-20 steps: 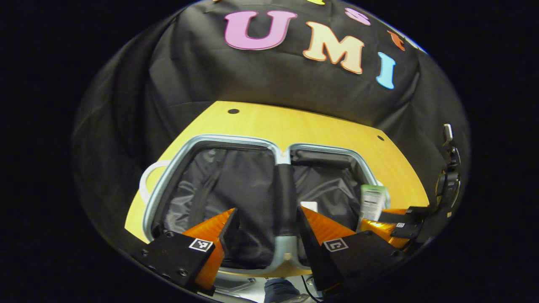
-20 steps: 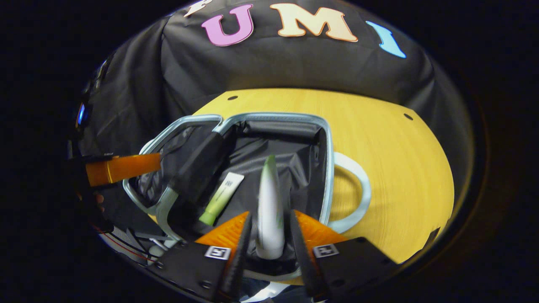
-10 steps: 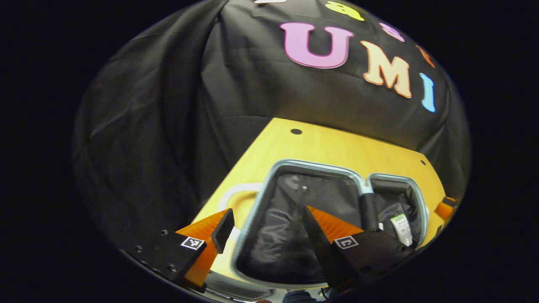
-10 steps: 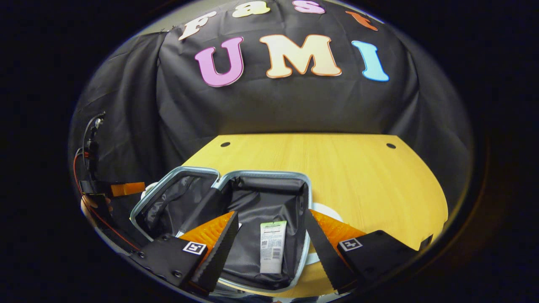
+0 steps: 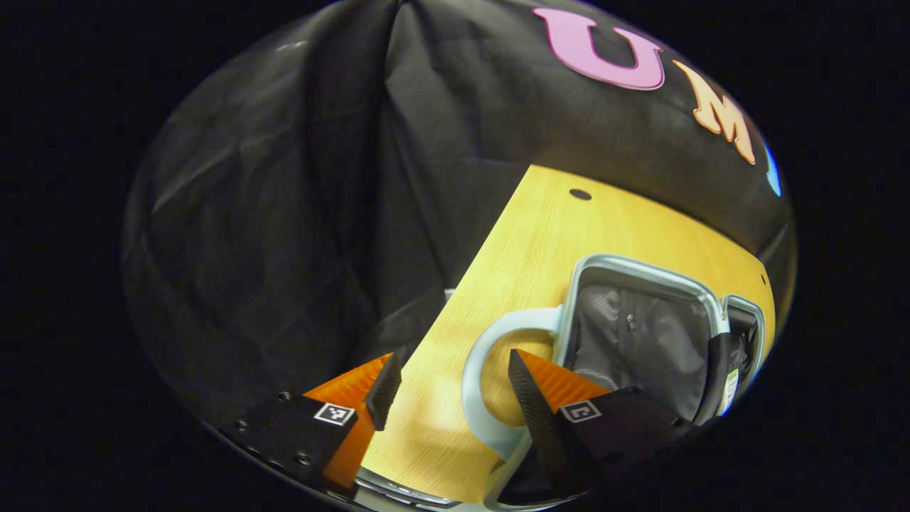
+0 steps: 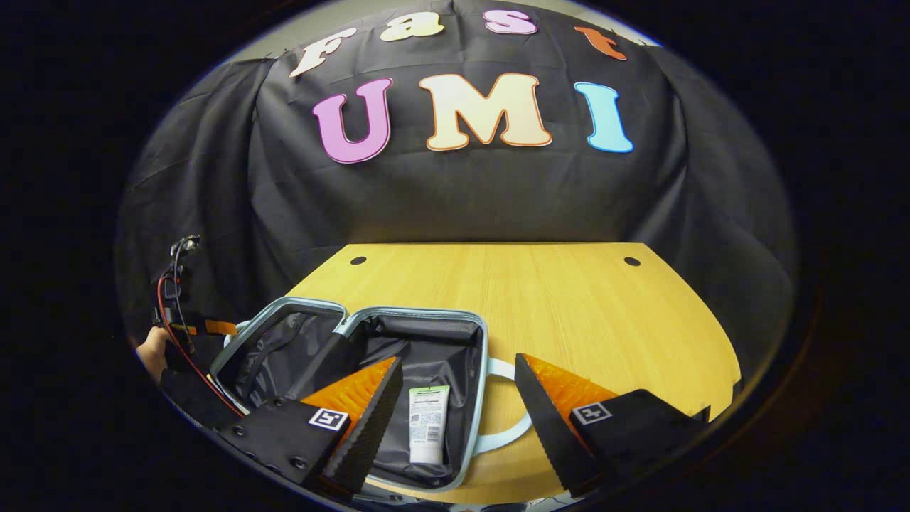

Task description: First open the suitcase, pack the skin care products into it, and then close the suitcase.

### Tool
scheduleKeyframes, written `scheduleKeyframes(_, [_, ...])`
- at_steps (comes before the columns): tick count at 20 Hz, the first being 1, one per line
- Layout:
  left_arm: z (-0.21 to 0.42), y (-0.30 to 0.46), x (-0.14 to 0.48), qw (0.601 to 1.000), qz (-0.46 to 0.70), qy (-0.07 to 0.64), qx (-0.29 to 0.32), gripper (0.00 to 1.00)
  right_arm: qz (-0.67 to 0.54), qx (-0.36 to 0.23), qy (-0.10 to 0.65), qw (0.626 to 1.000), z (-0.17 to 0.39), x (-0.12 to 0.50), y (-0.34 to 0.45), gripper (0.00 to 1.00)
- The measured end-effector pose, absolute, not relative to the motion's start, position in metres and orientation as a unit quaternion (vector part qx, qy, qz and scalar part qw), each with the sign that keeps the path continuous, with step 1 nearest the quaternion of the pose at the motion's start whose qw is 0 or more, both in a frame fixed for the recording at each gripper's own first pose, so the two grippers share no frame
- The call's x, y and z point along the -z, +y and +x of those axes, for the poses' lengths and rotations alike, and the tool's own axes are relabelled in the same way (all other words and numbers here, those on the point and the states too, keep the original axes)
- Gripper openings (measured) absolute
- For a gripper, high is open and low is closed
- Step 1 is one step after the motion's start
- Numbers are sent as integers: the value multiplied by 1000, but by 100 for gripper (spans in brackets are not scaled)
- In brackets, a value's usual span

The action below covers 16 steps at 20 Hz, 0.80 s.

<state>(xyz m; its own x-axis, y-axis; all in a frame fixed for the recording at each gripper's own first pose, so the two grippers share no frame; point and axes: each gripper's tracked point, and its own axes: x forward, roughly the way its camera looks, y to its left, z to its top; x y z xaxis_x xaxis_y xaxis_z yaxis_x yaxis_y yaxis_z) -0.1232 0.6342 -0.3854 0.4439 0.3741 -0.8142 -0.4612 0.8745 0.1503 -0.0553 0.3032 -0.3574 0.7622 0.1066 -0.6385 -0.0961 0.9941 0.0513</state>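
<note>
The suitcase (image 6: 370, 341) lay wide open on the yellow bench (image 6: 569, 306), both dark-lined halves up, near the left edge. One white tube (image 6: 429, 423) rested flat in the right half; a black strap (image 6: 323, 363) crossed the hinge. Two pale handles: one on the right side (image 6: 508, 427), one on the left (image 5: 483, 384). The right claw (image 6: 455, 419) hung released above the near rim, holding nothing. The left claw (image 5: 451, 387) gaped too, over the left handle, touching nothing I could see.
</note>
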Motion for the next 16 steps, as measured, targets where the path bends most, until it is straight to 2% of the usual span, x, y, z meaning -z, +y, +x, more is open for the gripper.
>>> scheduleKeyframes(2, [-136,647,401,833,-57,493,-244,74,10,-42,334,942,-52,355,293,98])
scheduleKeyframes(3, [-139,646,405,827,-67,504,-239,70,14,-38,337,941,-53,357,290,98])
scheduleKeyframes(4, [-138,642,407,826,-83,506,-235,60,21,-37,341,939,-53,359,289,98])
scheduleKeyframes(5, [-132,637,408,828,-100,502,-232,56,29,-38,346,937,-53,361,289,98])
scheduleKeyframes(6, [-128,630,413,830,-115,495,-230,39,37,-37,348,936,-50,361,288,98])
scheduleKeyframes(7, [-126,627,412,829,-118,493,-234,25,42,-37,345,937,-48,361,287,93])
scheduleKeyframes(8, [-127,625,409,829,-112,495,-234,11,42,-38,342,938,-45,359,286,98])
scheduleKeyframes(11, [-124,618,390,831,-93,495,-236,1,41,-52,334,940,-38,352,288,98])
scheduleKeyframes(15, [-112,613,327,861,-63,450,-229,0,47,-66,323,943,-31,345,285,98])
scheduleKeyframes(16, [-107,605,315,866,-59,442,-227,0,48,-70,321,943,-31,344,283,93])
